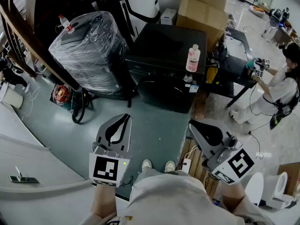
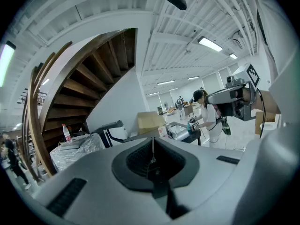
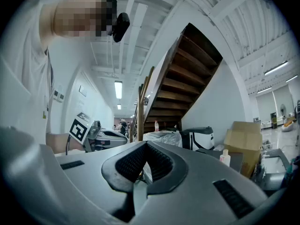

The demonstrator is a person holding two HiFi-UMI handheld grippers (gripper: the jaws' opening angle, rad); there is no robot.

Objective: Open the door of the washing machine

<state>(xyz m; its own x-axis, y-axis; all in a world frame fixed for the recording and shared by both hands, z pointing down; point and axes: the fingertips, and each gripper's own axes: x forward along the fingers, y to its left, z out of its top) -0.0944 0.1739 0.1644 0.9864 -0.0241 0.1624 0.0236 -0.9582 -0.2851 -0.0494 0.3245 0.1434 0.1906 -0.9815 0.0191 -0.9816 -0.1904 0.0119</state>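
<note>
The black washing machine [image 1: 168,60] stands on the floor ahead of me, and its front door [image 1: 157,93] looks closed. A pink bottle [image 1: 192,58] stands on its top. My left gripper [image 1: 124,118] is held low near my body, well short of the machine, jaws shut and empty. My right gripper [image 1: 192,123] hovers to the right at the same distance, also shut on nothing. In the left gripper view the left gripper [image 2: 152,143] shows its jaws meeting. In the right gripper view the right gripper [image 3: 146,147] is closed too, with the machine [image 3: 234,162] far off.
A plastic-wrapped bundle [image 1: 89,50] with a bottle on it stands left of the machine, and a red cable reel [image 1: 61,93] lies on the floor. Cardboard boxes [image 1: 201,11] are stacked behind. A person [image 1: 286,86] works at a black table [image 1: 234,60] on the right. A white counter [image 1: 33,172] is at my left.
</note>
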